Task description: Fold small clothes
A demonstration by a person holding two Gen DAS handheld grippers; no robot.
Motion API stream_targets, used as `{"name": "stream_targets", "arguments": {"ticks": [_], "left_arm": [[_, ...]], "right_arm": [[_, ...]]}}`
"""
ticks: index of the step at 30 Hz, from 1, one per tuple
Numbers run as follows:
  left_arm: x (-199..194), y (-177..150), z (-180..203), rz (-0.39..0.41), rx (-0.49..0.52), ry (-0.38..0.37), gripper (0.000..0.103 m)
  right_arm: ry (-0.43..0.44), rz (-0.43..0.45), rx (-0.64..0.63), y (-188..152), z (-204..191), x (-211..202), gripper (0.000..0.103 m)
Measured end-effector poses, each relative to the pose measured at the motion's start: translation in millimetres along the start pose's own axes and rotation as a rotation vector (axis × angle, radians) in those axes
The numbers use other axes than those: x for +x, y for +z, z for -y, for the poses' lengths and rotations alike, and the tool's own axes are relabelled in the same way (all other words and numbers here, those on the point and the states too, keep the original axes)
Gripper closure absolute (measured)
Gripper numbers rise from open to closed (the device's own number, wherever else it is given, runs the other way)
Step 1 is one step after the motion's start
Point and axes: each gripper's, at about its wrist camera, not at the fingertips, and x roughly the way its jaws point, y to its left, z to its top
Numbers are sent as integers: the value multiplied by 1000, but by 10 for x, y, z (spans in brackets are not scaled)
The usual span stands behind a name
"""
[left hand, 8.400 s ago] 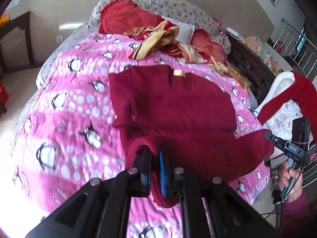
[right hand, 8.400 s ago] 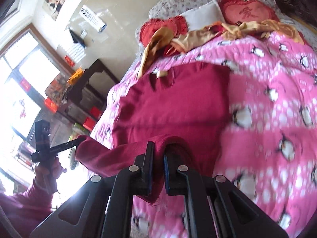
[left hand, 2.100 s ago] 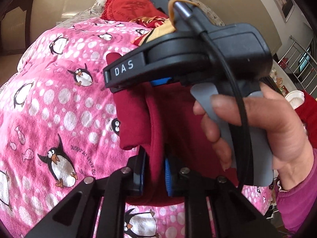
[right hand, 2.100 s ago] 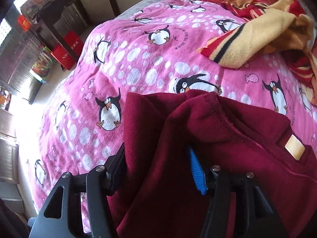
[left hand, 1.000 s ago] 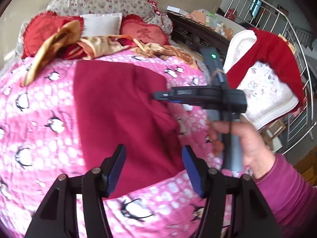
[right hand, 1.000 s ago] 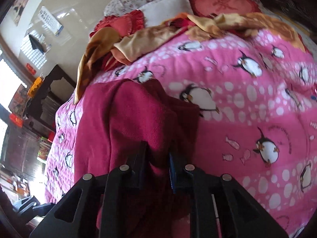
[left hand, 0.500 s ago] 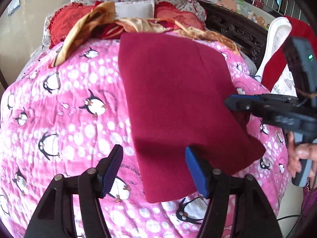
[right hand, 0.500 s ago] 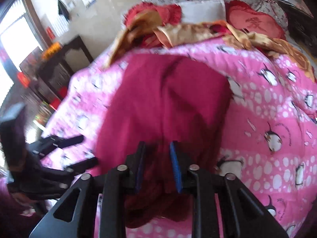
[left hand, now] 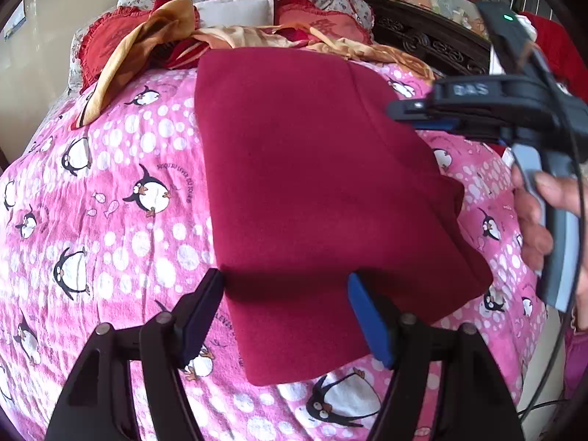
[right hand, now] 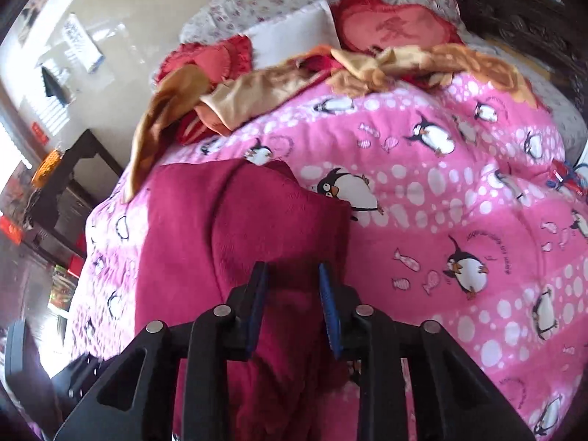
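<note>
A dark red garment (left hand: 312, 191) lies folded into a long rectangle on the pink penguin blanket (left hand: 110, 198). My left gripper (left hand: 286, 312) is open and empty, hovering over the garment's near edge. My right gripper (left hand: 411, 115) shows at the right of the left wrist view, at the garment's far right edge. In the right wrist view the right gripper (right hand: 292, 305) has its jaws partly open over the red garment (right hand: 239, 242), and no cloth is pinched between them.
A heap of orange and red clothes (left hand: 154, 47) and red cushions (left hand: 319, 25) lie at the head of the bed. A dark carved wooden frame (left hand: 433, 42) runs along the right. A dark cabinet (right hand: 70, 183) stands left of the bed.
The garment was folded over and laid flat. My left gripper let go about a second ago. My right gripper has opened off the cloth since half a second ago.
</note>
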Motion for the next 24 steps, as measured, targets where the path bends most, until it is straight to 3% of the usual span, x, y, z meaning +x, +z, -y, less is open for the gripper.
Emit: {"name": "stream_targets", "arguments": {"ticks": [4, 8, 13, 18, 24], "left_arm": [[40, 35, 19, 7, 6, -5, 25], [88, 55, 25, -3, -4, -2, 23], [107, 46, -4, -15, -22, -7, 22], [99, 42, -6, -13, -24, -7, 22], [101, 30, -6, -23, -27, -11, 22]], "right_arm": [[-100, 16, -90, 135, -103, 169, 89], [-143, -5, -121, 202, -98, 397, 90], [-113, 7, -111, 142, -117, 161, 89], [23, -5, -118, -155, -284, -224, 88], [-60, -65, -169, -594, -232, -68, 88]]}}
